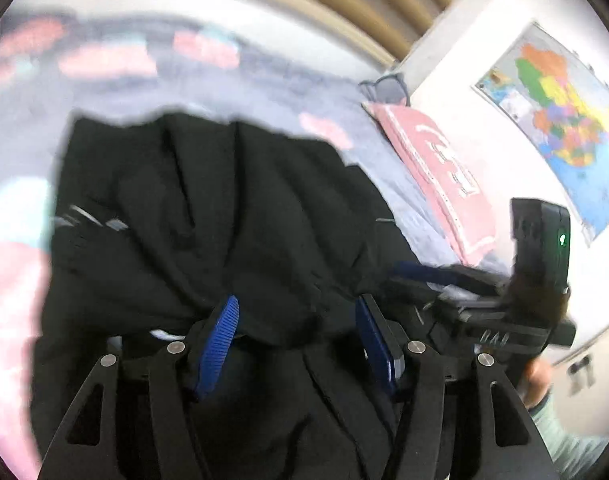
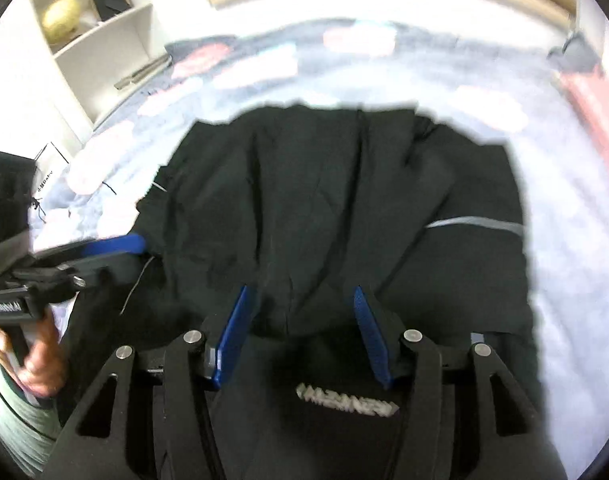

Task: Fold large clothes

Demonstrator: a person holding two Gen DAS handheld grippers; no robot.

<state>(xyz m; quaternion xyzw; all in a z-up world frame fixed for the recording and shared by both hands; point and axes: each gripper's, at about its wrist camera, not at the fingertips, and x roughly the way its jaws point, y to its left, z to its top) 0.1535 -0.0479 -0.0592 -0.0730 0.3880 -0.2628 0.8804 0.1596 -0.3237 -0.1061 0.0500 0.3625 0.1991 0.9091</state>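
Bright daylight, washed-out whites, motion blur, fisheye-curved dark edges

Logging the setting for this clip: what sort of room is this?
Most likely a bedroom: the black garment lies on a bed with a floral cover, a pink pillow beside it, a map poster on the wall.

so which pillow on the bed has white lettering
The pink pillow along the wall; the dark grey pillow behind it looks plain.

Black jacket (image 2: 324,200) with grey stripe, on pale blue, pink-patterned bedspread (image 2: 484,92).
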